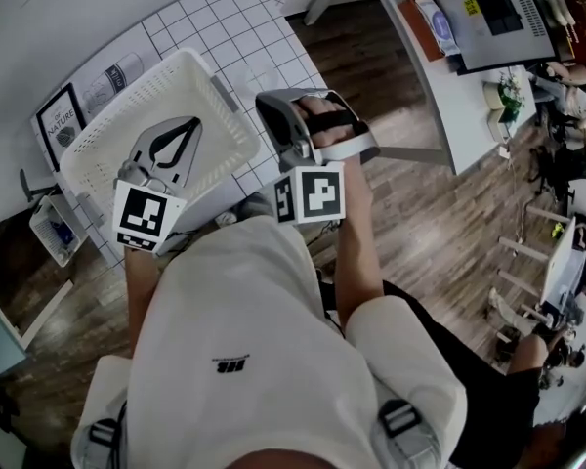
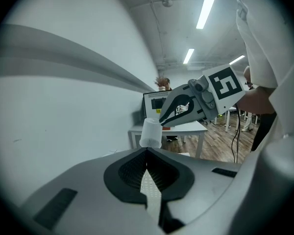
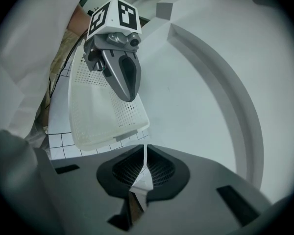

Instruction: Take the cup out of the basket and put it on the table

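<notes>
My right gripper point(image 2: 160, 122) is shut on the wall of a small white cup point(image 2: 150, 132), which hangs in the air below its tips. In the right gripper view the jaws point(image 3: 146, 149) stand nearly together, with a thin white edge pinched between the pads. The white perforated basket point(image 1: 98, 159) sits on the tiled table point(image 1: 210, 18). My left gripper point(image 1: 191, 125) hovers over the basket with its jaws shut and nothing in them point(image 2: 147, 151). In the head view the right gripper point(image 1: 270, 101) is just right of the basket, and the cup is hidden there.
A framed picture point(image 1: 61, 120) leans on the table's far left, and a small wire basket point(image 1: 57, 228) hangs by the table edge. A grey desk point(image 1: 449, 86) with a monitor stands at the right over a wooden floor. A white wall is behind the basket point(image 3: 103, 116).
</notes>
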Available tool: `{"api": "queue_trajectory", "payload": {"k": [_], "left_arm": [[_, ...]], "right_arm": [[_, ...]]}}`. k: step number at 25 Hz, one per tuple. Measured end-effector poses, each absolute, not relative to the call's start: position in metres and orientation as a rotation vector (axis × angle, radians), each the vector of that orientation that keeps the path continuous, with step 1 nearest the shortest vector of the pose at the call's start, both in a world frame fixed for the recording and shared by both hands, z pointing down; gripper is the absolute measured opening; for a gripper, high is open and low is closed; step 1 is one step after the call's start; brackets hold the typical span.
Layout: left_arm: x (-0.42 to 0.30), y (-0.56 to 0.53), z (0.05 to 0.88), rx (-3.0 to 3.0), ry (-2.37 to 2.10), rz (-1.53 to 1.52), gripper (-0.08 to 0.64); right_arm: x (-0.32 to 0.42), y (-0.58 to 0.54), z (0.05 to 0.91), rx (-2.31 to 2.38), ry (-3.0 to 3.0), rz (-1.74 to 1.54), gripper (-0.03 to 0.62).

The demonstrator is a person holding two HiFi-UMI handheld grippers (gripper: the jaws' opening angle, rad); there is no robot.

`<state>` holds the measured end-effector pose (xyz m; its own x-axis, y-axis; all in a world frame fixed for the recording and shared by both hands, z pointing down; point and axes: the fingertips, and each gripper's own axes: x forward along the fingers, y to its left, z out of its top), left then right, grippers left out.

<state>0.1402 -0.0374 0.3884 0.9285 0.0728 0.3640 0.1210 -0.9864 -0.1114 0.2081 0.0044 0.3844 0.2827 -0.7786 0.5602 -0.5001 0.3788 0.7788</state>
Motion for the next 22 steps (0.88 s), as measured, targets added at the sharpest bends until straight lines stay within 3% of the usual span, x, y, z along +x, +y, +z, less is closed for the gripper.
{"api": "queue_trajectory", "payload": {"k": [22], "left_arm": [[0.174,-0.023,0.400,-2.906,-0.251,-0.633,0.009]], "right_arm": [[0.245,0.021,0.462,1.237,-1.407,-0.127,0.025]]}}
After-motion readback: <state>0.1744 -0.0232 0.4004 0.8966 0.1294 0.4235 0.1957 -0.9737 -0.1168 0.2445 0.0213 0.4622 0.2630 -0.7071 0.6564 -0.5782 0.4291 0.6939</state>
